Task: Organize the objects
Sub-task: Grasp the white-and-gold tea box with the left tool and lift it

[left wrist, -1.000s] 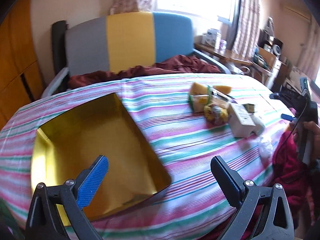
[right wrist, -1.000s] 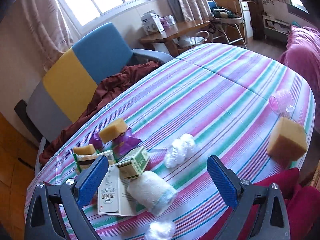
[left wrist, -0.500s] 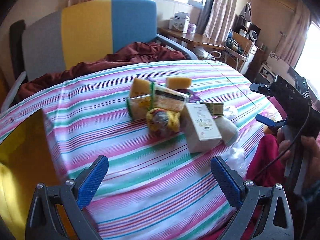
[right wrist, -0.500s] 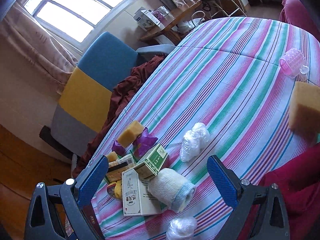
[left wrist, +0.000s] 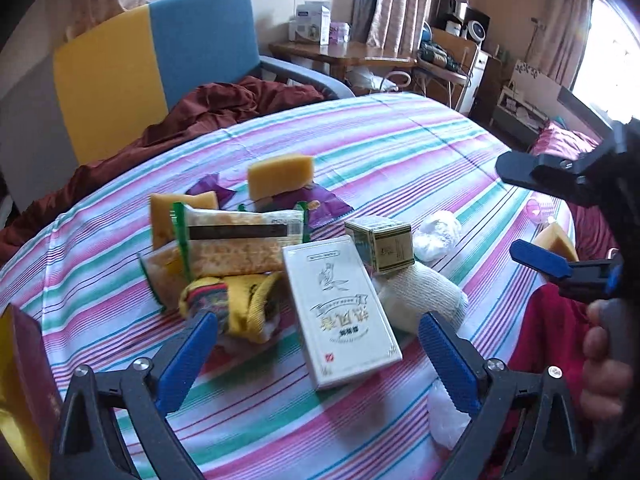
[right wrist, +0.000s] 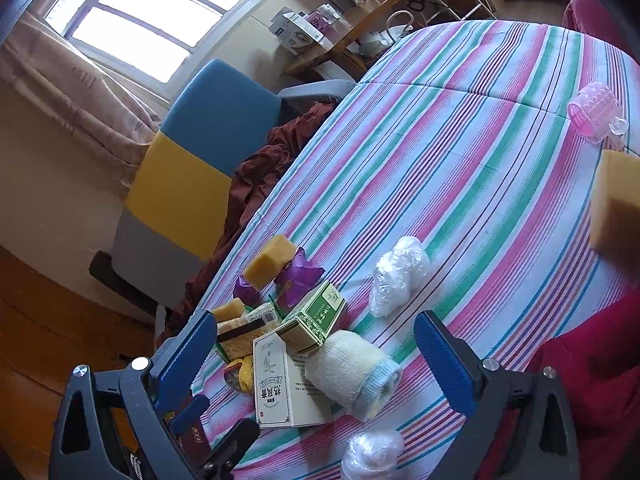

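Beyond the striped tablecloth (left wrist: 400,148): tricolour armchair (left wrist: 160,64) bearing a maroon blanket (left wrist: 224,104), wooden side table (left wrist: 344,50), curtained window (right wrist: 160,12).

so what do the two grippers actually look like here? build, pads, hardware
Both match: the left gripper and the right gripper have black plastic frames with triangular cut-outs, silver bolt heads at the finger pivots, and two fingers faced with ribbed blue pads. A hand wraps the right one's grey handle. No sleeve shows.
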A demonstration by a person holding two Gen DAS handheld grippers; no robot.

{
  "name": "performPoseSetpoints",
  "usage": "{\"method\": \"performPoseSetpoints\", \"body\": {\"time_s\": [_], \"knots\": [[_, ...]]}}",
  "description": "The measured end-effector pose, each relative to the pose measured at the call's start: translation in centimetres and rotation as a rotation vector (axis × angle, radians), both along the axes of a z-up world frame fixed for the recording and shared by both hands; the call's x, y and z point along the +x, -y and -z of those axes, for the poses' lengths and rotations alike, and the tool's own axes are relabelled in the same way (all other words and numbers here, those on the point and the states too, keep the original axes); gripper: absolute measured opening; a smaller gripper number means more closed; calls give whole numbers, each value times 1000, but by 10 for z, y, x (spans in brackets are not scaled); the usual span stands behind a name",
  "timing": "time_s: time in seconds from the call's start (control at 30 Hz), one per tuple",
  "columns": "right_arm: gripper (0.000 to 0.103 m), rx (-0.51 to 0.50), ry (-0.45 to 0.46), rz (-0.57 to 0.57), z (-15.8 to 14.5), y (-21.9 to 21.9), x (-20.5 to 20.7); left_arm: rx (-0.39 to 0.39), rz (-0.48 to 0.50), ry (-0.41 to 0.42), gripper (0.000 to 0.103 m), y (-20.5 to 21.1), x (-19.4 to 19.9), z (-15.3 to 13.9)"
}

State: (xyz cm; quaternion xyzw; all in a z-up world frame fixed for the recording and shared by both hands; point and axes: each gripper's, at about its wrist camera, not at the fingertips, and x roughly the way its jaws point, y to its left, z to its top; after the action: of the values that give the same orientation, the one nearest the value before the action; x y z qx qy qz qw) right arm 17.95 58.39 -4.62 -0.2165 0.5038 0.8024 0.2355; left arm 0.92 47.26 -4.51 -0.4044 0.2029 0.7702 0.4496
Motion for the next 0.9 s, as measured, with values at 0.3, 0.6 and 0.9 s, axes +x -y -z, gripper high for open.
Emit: {"method": "performPoseSetpoints", "body": {"time_s": [0.3, 0.6, 0.9], "knots": [[101, -9, 8, -8, 2, 0, -2, -48, -24, 94, 53, -16, -18, 34], [101, -13, 26, 0, 3, -1, -1, -4, -23, 91, 52, 54, 9, 29], [101, -15, 62, -2, 4, -1, -3, 7, -92, 48, 52, 110, 13, 28]]}}
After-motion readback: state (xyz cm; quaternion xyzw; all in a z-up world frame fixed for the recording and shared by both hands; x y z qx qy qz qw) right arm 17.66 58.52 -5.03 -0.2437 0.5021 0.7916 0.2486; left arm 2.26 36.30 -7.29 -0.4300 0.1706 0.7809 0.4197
